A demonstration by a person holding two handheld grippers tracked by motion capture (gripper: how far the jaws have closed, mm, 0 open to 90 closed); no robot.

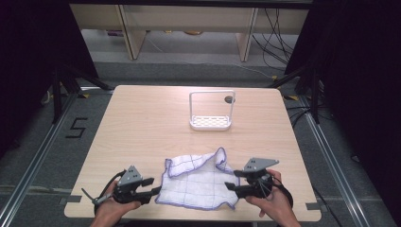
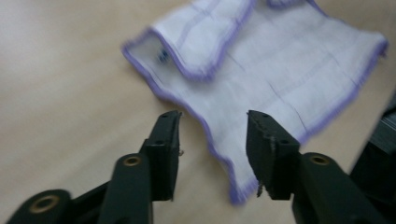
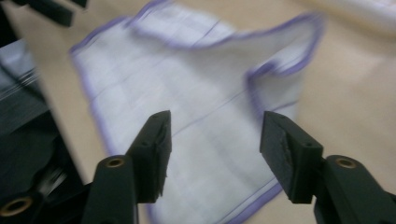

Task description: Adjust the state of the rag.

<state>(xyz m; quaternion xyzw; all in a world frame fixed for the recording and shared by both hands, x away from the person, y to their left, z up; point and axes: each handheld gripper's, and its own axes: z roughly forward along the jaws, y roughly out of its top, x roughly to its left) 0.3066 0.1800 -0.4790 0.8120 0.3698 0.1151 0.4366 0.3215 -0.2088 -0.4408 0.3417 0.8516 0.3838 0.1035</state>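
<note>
A white cloth (image 1: 197, 182) with purple edging and a faint checked pattern lies crumpled near the table's front edge. Its far corners are folded over. My left gripper (image 1: 150, 186) is open just off the cloth's left edge; in the left gripper view the purple hem (image 2: 212, 140) runs between the jaws of that gripper (image 2: 214, 123). My right gripper (image 1: 230, 181) stands open at the cloth's right edge. In the right gripper view the cloth (image 3: 187, 93) spreads beneath the spread jaws of my right gripper (image 3: 215, 126), with a raised fold (image 3: 280, 60) at the right.
A white wire rack (image 1: 211, 111) with a perforated base stands in the middle of the table's far half. A small dark round object (image 1: 229, 100) lies behind it. Light wooden tabletop (image 1: 142, 127) surrounds the cloth. Dark curtains and cables flank the table.
</note>
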